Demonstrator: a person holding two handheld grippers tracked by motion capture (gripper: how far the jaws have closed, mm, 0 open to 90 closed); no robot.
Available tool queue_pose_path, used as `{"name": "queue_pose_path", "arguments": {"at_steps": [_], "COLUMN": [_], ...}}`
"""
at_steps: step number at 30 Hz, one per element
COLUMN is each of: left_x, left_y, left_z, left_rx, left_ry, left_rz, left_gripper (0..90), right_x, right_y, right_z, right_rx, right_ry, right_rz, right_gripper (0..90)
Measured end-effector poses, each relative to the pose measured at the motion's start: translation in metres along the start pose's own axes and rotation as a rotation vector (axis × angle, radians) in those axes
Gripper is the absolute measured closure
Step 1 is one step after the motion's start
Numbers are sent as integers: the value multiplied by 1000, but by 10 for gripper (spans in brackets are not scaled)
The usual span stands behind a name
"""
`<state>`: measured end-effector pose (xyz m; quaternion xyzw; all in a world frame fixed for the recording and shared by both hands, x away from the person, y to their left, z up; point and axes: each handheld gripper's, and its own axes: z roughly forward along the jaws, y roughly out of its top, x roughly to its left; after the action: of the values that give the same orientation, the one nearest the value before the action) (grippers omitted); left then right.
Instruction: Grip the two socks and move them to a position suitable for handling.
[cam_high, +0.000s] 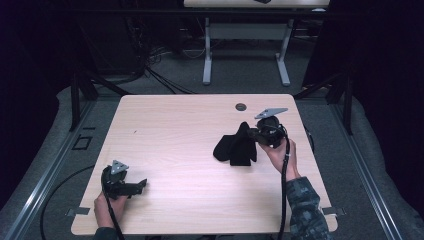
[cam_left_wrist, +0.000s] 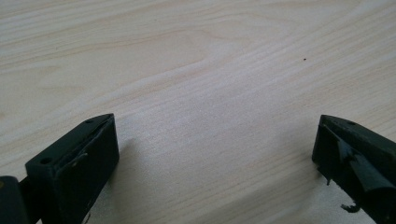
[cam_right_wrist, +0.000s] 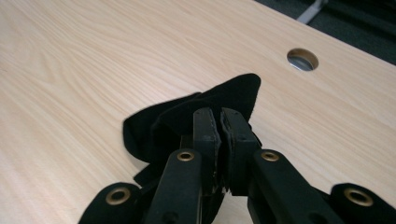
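Currently the right tool (cam_high: 256, 133) has its jaws pressed together on an edge of the black cloth (cam_high: 236, 147), seen plainly in the right gripper view, where the two pads meet with a fold of fabric (cam_right_wrist: 205, 109) caught between them. From that tool the cloth extends straight ahead of the jaw tips and slightly to the camera's left, its free part draping down onto the bench (cam_high: 190, 125). In the high view the pinched end is lifted a little and the rest lies bunched on the wood, so the long axis runs roughly from the jaw tips away toward the middle of the bench. The left tool (cam_high: 135, 186) sits well apart from the cloth, near the person's side of the bench; its jaws are spread wide over bare wood (cam_left_wrist: 205, 93) and hold nothing. The right hand (cam_high: 279, 152) is therefore the nearer by far, already in contact. The cloth looks soft, matte and uniformly black, folded in several layers with one pointed corner standing up beyond the jaws; whether it is a sock, a glove or a rag cannot be told. A round cable hole (cam_right_wrist: 302, 59) lies beyond the cloth, apart from it.
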<state>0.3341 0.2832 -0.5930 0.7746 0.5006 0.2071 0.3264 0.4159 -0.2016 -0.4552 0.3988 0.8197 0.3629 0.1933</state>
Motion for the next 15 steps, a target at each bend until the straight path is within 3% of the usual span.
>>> {"name": "queue_pose_path", "arguments": {"at_steps": [15], "left_x": [0], "left_y": [0], "left_z": [0], "left_rx": [-1], "left_ry": [0], "left_rz": [-2], "left_gripper": [5], "right_x": [13], "right_y": [1], "right_z": [-39], "right_rx": [-73], "right_ry": [69], "right_rz": [-14], "right_gripper": [856]}}
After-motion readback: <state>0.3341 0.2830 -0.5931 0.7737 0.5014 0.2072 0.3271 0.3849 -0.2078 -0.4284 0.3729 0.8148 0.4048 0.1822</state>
